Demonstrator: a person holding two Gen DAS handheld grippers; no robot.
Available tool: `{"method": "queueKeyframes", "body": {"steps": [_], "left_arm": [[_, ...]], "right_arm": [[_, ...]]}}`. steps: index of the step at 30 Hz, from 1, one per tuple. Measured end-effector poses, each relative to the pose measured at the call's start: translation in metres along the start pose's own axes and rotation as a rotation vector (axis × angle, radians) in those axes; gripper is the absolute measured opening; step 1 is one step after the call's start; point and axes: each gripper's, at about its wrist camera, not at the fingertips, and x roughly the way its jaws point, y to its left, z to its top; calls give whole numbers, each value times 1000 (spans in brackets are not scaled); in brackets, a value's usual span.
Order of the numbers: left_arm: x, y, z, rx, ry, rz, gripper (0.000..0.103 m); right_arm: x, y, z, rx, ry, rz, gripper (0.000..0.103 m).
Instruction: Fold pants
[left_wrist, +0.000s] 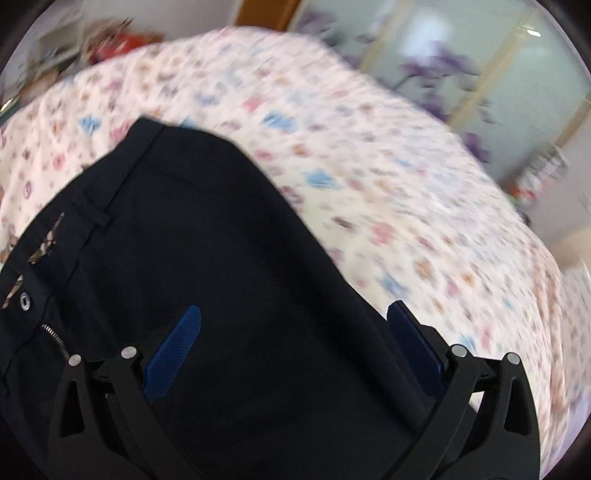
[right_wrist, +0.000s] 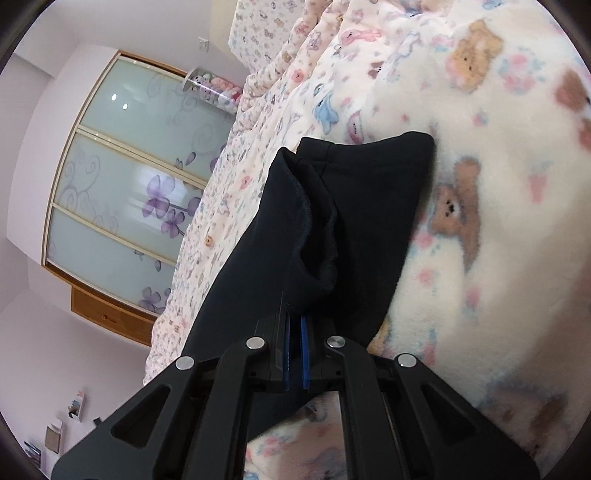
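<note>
Black pants lie on a bed with a teddy-bear print blanket. In the left wrist view I see the waistband end, with a belt loop, a snap button and a zipper. My left gripper is open, its blue pads spread wide over the pants fabric. In the right wrist view the leg ends of the pants lie on the blanket. My right gripper is shut on the pants, pinching a fold of cloth near the cuffs.
A wardrobe with frosted glass doors and purple flower prints stands beside the bed. A clear tube of plush toys stands near it. Shelves with small items are at the far left.
</note>
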Motion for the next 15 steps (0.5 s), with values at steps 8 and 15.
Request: {"method": "queueKeyframes", "body": {"steps": [8,15], "left_arm": [[55,-20,36,37,33,220,31],[17,5,19,-81,-51,75,7]], "right_arm": [[5,4,1,-41,26,10,4],[3,7,2,-52,21,23,4]]}}
